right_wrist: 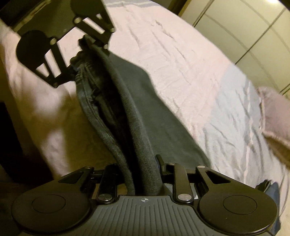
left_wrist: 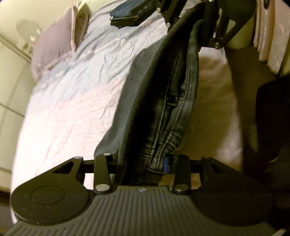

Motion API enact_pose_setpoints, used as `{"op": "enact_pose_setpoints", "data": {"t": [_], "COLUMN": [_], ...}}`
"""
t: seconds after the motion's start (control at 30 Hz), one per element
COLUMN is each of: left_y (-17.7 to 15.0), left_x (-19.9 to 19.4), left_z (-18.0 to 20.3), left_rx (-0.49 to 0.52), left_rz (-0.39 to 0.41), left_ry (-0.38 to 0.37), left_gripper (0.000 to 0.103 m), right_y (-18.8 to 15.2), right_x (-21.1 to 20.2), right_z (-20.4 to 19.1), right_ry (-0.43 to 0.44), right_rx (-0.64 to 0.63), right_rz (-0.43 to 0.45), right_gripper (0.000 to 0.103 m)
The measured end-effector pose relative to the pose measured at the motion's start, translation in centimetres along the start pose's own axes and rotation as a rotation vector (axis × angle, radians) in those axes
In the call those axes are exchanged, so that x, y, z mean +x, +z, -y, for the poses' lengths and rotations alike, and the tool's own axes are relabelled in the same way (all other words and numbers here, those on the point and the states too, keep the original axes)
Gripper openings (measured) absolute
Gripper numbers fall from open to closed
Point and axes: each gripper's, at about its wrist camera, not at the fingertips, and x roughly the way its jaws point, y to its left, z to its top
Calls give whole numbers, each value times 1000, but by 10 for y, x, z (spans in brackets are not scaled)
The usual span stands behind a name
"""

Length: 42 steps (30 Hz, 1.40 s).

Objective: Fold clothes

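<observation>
A pair of dark grey jeans (left_wrist: 172, 109) hangs stretched between both grippers above the bed. In the left wrist view my left gripper (left_wrist: 143, 163) is shut on one end of the waistband, seams and a belt loop bunched between its fingers. The right gripper (left_wrist: 192, 30) grips the far end at the top. In the right wrist view my right gripper (right_wrist: 143, 168) is shut on a thick fold of the jeans (right_wrist: 137, 109), and the left gripper (right_wrist: 87, 49) holds the other end at upper left. The rest of the garment drapes down out of sight.
A bed with a wrinkled pink cover (left_wrist: 72, 112) lies below. A pink pillow (left_wrist: 54, 41) sits at its head, and folded dark blue garments (left_wrist: 130, 12) lie on the cover. Pale wardrobe doors (right_wrist: 244, 27) stand beyond the bed. Pink fabric (left_wrist: 268, 30) hangs at the right.
</observation>
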Motion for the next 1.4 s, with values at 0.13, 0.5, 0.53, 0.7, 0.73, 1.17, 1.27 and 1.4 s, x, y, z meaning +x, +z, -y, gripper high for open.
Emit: {"op": "enact_pose_setpoints", "data": {"t": [0.13, 0.5, 0.53, 0.7, 0.73, 1.17, 1.27, 1.4], "left_y": [27, 80, 85, 103, 105, 116, 116, 119], "left_x": [-33, -62, -64, -73, -74, -71, -72, -72], "left_z": [-14, -13, -13, -15, -16, -36, -41, -45], "left_rx": [-59, -149, -150, -141, -136, 40, 75, 122], "left_rz": [-56, -127, -130, -125, -119, 15, 43, 72], "left_ry": [-78, -125, -121, -112, -112, -123, -133, -130], "left_gripper": [35, 34, 34, 34, 34, 34, 34, 34], "right_y": [10, -5, -8, -15, -15, -8, -3, 1], "right_x": [-38, -95, -98, -117, -121, -150, -153, -155], "right_z": [27, 56, 58, 69, 71, 71, 70, 70], "right_ry": [113, 242, 241, 225, 217, 62, 37, 9], "right_rx": [46, -6, -11, -16, -12, 105, 128, 156], "right_rz": [-44, -79, -77, -71, -71, -121, -135, -151], "right_gripper": [23, 22, 22, 22, 22, 22, 22, 22]}}
